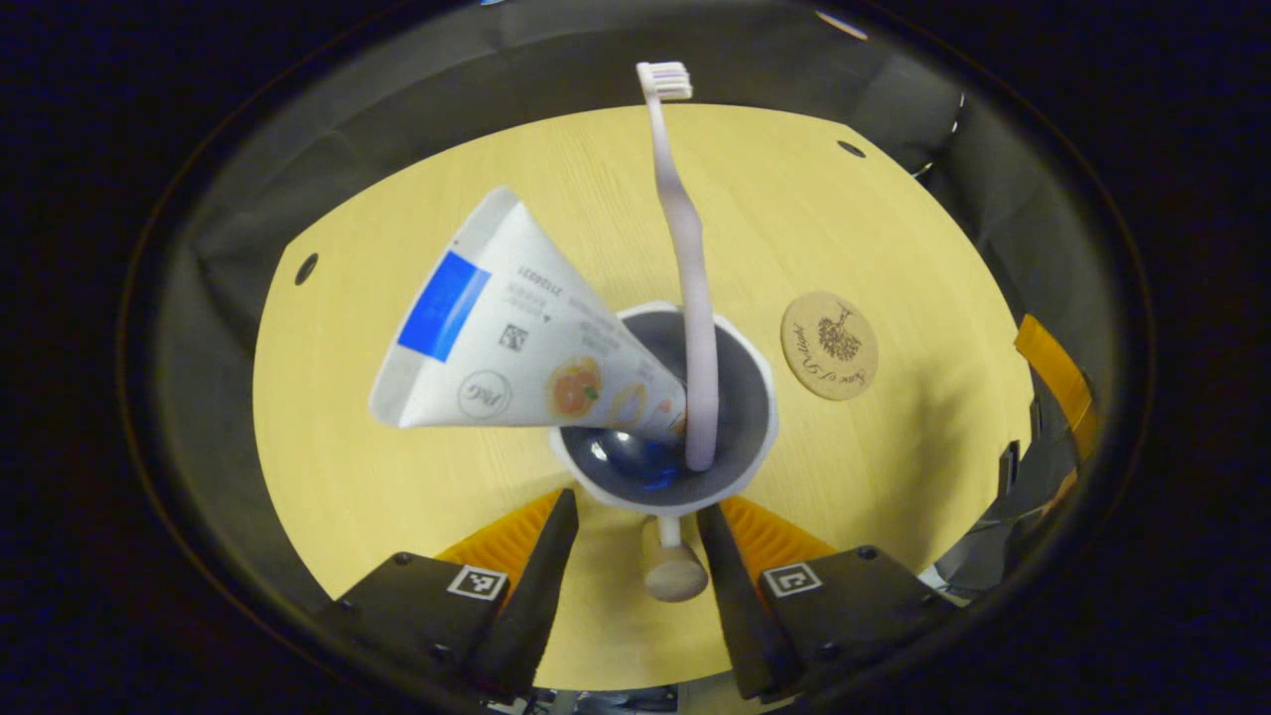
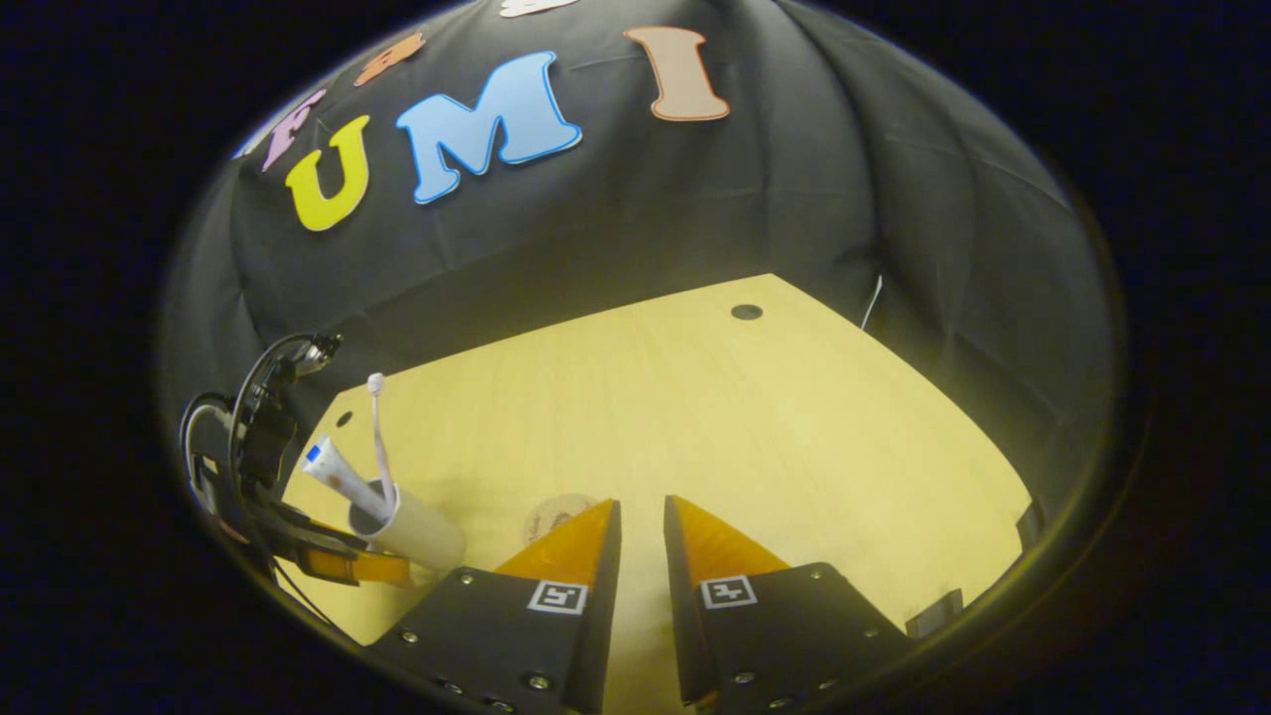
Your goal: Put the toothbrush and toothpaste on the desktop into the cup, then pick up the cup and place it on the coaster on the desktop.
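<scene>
A white cup (image 1: 757, 437) with a grey inside stands on the wooden table (image 1: 844, 228) just in front of my left gripper (image 1: 635, 511). A white toothpaste tube (image 1: 516, 328) and a pale pink toothbrush (image 1: 685, 258) lean out of it. The left fingers straddle the cup's knobbed handle (image 1: 675, 571); their tips run under the rim against the cup's sides. The round cork coaster (image 1: 829, 346) lies bare to the cup's right. The right gripper view shows the cup (image 2: 412, 531) with the left gripper (image 2: 343, 564) at it. My right gripper (image 2: 640, 501) hovers empty, with a narrow gap between its fingers, near the coaster (image 2: 551, 516).
Black cloth walls close in the table (image 2: 745, 417) on all sides. Small dark holes (image 1: 306, 268) (image 2: 746, 312) mark the tabletop near its corners. An orange and black fitting (image 1: 1058, 382) sits at the table's right edge.
</scene>
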The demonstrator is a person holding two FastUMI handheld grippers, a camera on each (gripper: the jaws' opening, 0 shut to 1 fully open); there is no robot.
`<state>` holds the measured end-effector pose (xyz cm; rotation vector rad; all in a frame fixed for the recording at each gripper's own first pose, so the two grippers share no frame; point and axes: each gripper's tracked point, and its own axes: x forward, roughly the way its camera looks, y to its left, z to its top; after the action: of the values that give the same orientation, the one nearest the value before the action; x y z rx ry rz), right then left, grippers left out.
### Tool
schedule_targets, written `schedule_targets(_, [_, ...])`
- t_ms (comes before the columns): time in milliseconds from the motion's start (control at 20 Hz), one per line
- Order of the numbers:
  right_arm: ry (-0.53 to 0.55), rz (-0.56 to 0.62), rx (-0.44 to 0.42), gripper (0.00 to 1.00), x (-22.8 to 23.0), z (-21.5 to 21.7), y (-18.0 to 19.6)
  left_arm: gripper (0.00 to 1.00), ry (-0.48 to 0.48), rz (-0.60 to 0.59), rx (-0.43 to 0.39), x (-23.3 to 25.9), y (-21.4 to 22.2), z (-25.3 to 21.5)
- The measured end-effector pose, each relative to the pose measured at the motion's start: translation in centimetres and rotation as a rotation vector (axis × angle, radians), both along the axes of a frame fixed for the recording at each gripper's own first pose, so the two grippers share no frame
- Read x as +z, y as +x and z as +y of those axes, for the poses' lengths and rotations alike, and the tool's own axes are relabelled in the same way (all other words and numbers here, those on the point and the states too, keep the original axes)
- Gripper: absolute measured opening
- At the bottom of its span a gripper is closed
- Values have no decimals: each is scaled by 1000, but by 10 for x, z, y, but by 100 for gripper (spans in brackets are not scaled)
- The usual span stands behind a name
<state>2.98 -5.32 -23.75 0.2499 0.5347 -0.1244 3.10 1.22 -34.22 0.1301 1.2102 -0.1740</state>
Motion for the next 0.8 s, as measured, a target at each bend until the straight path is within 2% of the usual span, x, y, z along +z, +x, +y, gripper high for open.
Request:
schedule_targets(150, [5,15,-13,27,-5,-7,-2,58,-6,3,10,-11,0,-4])
schedule_targets(200, [3,20,-12,27,-5,-7,-3,43,-7,1,17,-14,-1,-3])
schedule_targets(250, [0,22,-11,27,-6,-7,-3,37,-9,-1,19,-17,-2,-3])
schedule_targets(800, [-9,48,38,27,-10,6,-6,35,-38,-140,-63,-17,15,-25])
